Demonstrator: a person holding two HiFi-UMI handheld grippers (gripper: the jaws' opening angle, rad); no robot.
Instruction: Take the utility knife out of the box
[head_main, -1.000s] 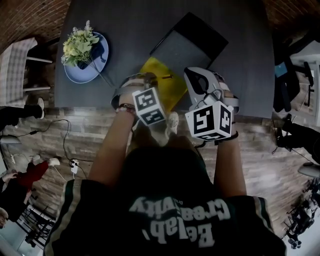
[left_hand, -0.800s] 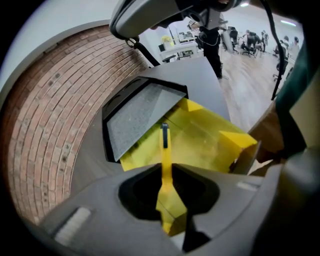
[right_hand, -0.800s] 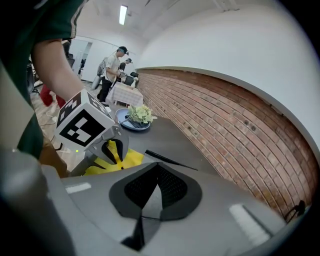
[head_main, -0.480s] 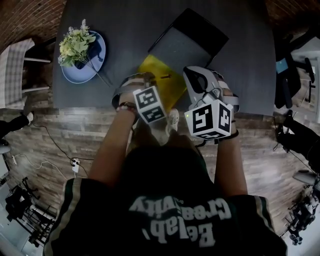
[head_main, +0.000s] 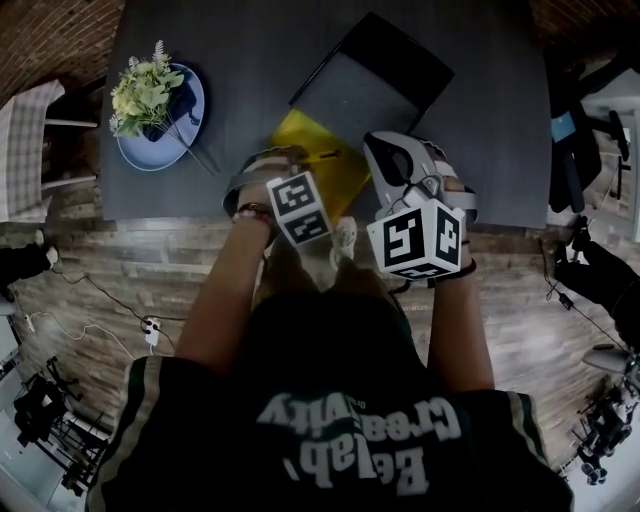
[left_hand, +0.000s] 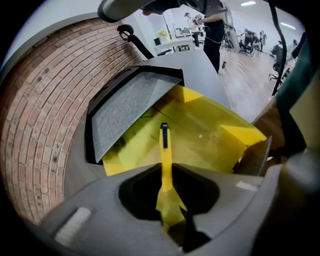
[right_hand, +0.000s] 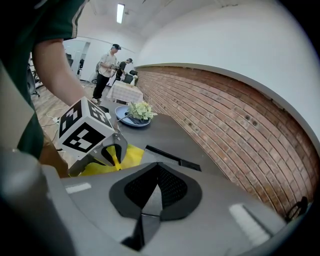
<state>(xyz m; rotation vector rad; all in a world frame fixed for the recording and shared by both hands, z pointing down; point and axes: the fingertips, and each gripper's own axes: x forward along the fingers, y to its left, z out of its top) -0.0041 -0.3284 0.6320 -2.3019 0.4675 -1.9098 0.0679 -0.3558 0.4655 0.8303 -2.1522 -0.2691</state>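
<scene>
The left gripper (left_hand: 167, 197) grasps the knife (left_hand: 164, 150), with the box (left_hand: 215, 135) just ahead of its jaws. The next move is probably to lift it clear. The right gripper (right_hand: 150, 200) is clenched and empty.

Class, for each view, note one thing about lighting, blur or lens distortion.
Head view: dim, only the yellow box stands out. Left gripper view: fisheye bends the brick wall; utility knife sharp. Right gripper view: brightly lit, wall arched, corners black.

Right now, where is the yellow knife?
In the left gripper view, the knife is clamped in the left tool, at centre, with the open yellow box behind it and its grey-lined lid to the left.
</scene>
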